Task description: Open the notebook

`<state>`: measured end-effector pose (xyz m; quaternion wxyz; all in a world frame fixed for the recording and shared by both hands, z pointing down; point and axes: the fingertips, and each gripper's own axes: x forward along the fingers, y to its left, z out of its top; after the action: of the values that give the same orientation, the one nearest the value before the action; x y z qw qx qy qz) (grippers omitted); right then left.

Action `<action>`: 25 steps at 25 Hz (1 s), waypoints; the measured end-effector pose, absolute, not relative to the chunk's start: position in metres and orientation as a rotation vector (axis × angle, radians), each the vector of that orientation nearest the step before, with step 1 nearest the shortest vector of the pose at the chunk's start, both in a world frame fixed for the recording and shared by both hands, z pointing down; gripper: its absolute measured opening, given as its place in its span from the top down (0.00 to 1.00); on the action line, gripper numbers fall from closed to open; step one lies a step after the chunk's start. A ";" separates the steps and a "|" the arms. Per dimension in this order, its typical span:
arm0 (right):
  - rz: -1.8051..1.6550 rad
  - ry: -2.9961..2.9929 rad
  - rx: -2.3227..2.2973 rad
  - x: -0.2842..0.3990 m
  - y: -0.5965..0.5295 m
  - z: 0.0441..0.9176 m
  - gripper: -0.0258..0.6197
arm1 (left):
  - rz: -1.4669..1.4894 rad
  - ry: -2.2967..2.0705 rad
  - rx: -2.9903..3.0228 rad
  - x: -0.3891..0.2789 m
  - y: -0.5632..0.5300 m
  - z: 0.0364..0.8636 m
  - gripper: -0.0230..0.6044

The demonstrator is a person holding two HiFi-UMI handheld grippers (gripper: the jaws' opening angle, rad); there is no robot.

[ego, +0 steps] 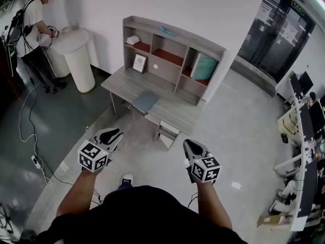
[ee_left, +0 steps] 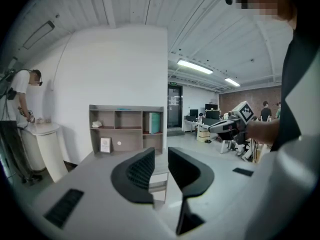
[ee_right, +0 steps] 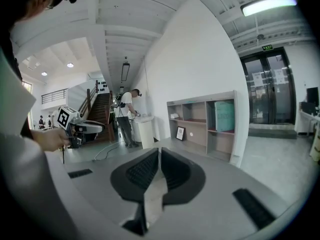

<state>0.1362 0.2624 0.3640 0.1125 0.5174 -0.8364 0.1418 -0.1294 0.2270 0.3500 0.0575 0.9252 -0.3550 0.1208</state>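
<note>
The notebook [ego: 144,101], a grey-blue closed cover, lies flat on the grey desk [ego: 175,113] under its shelf unit [ego: 172,50]. Both grippers hang in the air in front of my body, well short of the desk. My left gripper [ego: 112,134] [ee_left: 161,161] is open with a clear gap between its black jaws and nothing in it. My right gripper [ego: 190,145] [ee_right: 159,156] has its jaw tips together and holds nothing. In both gripper views the shelf unit [ee_left: 126,129] [ee_right: 202,121] shows far ahead, and I cannot make out the notebook there.
A person [ego: 33,29] stands at a white round pedestal table [ego: 76,42] at the back left. Cables [ego: 35,159] trail over the floor at the left. A small stool [ego: 167,133] sits under the desk. Office desks [ego: 304,151] line the right side.
</note>
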 end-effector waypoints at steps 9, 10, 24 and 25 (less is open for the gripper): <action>0.433 -2.399 1.520 0.108 0.226 0.370 0.93 | 0.356 -1.013 2.794 -0.152 0.182 0.363 0.81; 0.436 -2.394 1.522 0.105 0.221 0.371 0.93 | 0.358 -1.005 2.794 -0.154 0.176 0.365 0.81; 0.480 -2.296 1.634 0.087 0.160 0.386 0.94 | 0.369 -0.879 2.817 -0.167 0.087 0.379 0.82; 0.480 -2.292 1.642 0.085 0.156 0.385 0.95 | 0.369 -0.873 2.821 -0.169 0.080 0.379 0.81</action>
<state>0.0850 0.1560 0.3854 0.1405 0.5684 -0.7934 0.1662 -0.1688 0.0802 0.3791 0.0830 0.9447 -0.2924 0.1235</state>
